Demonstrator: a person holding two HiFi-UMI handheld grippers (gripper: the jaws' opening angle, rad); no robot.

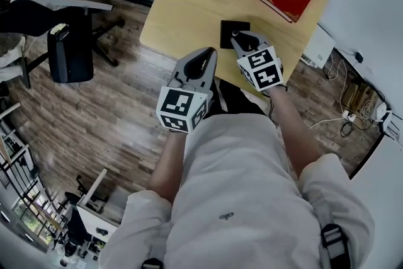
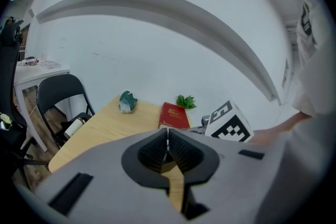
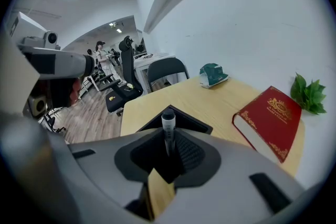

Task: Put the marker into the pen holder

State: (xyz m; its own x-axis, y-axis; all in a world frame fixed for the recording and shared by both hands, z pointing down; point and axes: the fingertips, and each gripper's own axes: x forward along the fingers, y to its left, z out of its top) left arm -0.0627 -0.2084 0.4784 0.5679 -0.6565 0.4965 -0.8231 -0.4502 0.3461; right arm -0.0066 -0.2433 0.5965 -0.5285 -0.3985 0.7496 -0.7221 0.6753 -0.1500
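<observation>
Right gripper (image 3: 169, 147): clamped on the marker (image 3: 168, 124), which is held upright between the ribbed dark pads with its cap poking past the fingertips.
Left gripper (image 2: 167, 136): pads pressed together with nothing between; idle beside the right one.
Marker: slim cylinder, pale barrel under a dark rounded cap, smooth and probably plastic.
Step in hand: bringing the marker to the holder, judged a late approach, not yet inserted.
Pen holder (image 3: 195, 124): just beyond the right fingertips, directly behind the marker; matte black, square-mouthed, sharp-cornered.
Next move: likely calls for centring the marker's lower end over the opening, sinking it in, then loosening the pads. The lower end is hidden by the gripper body, so alignment cannot be told.
Table (image 3: 220, 105): pale wood, smooth, rounded corners.
Red book (image 3: 270, 118): farther off, right of the fingertips; hardback with gold embossing.
Leafy sprig (image 3: 308, 94): beyond the book, green, jagged.
Teal object (image 3: 212, 74): at the table's far edge; make unclear.
</observation>
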